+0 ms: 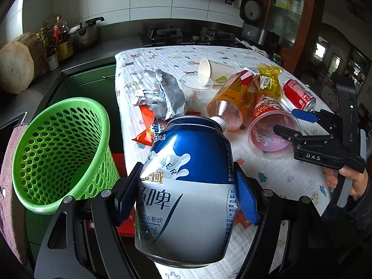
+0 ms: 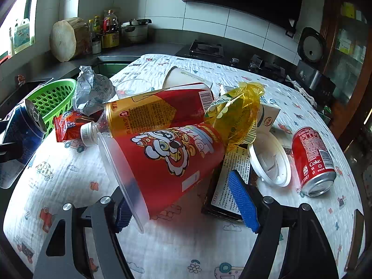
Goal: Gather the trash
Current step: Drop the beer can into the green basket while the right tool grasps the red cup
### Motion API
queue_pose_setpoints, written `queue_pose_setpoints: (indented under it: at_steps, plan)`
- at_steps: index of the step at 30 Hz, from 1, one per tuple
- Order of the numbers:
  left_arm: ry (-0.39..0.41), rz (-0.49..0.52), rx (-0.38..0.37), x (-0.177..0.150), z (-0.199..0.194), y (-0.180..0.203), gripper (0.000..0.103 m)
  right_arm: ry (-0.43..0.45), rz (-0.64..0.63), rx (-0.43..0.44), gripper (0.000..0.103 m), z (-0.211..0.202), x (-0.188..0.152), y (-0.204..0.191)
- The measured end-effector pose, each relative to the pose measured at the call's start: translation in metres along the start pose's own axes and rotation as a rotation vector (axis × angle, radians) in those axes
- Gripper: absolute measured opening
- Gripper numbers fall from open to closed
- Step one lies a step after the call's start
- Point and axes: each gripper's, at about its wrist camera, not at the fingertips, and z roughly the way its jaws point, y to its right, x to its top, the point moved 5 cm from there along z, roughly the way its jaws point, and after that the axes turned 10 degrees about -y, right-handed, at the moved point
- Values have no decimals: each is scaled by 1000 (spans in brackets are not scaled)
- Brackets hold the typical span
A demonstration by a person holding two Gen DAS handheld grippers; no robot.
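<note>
The left gripper (image 1: 187, 193) squeezes one blue can (image 1: 188, 186). The right gripper (image 2: 186, 200) is wide apart around one red cup (image 2: 167, 162). One red can (image 2: 312, 160) lies nearby.

Right hand-held gripper (image 2: 186, 200) spread around red printed cup (image 2: 167, 160), Coke can (image 2: 312, 160) beside white lid (image 2: 269, 160)

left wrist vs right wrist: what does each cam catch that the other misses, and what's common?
Left wrist only: the label side of the blue can clamped by the left gripper, the green basket's deep interior, and the right gripper with one finger inside the red cup's mouth.

Right wrist only: a white lid beside the Coke can, plus a printed leaflet under the blue finger pad.

Both: red cup, orange bottle, yellow wrapper, crumpled foil, Coke can, basket, blue can.
</note>
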Motion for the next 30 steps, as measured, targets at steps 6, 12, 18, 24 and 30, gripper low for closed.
queue_pose_setpoints:
  at_steps: [6, 12, 18, 24, 30]
  plan:
    - [0, 4, -2, 2, 2, 2, 73, -15, -13, 18, 78, -9, -12, 11]
    - [1, 16, -17, 3, 3, 8, 73, -16, -12, -25, 82, -19, -21, 31]
    - [6, 31, -33, 4, 3, 16, 73, -34, -31, -86, 84, -30, -31, 58]
    - [15, 33, -33, 6, 1, 15, 73, -75, -59, -70, 84, -46, -41, 73]
    - [25, 31, -26, 8, -3, 4, 73, -132, -33, 111, 84, -68, -34, 63]
